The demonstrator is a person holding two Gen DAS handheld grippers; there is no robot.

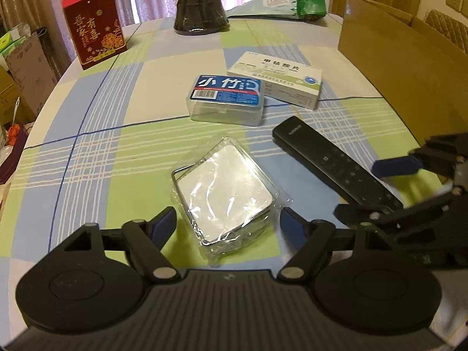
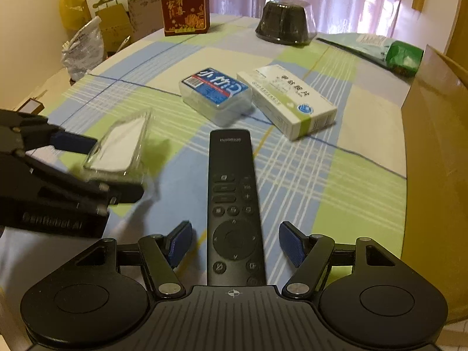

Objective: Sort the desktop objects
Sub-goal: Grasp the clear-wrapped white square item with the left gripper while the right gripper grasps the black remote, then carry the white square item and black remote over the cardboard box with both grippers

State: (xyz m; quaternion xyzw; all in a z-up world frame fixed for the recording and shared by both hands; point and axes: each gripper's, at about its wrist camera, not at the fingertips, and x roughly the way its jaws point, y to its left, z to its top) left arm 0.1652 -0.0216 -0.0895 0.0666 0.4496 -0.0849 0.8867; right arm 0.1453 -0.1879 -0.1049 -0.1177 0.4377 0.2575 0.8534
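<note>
wrapped white pack [image 1: 225, 190] lay on the checked tablecloth [image 1: 117, 111] between my left gripper [image 1: 228, 219] fingers, jaws spread, pads either side, contact unclear. black remote [image 2: 232, 204] lay lengthwise between my right gripper [image 2: 234, 242] fingers, jaws spread, pads clear of it. beyond them sat the blue-label clear case [image 1: 226, 99] touching the white medicine box [image 1: 278, 79], cardboard box [image 1: 409, 58] to the right.

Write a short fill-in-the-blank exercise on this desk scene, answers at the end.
1. The left gripper straddles a plastic-wrapped ____ pack.
2. The right gripper has its open jaws on either side of the black ____.
3. The clear case with the ____ label lies beside the white medicine box.

Answers: white; remote; blue
</note>
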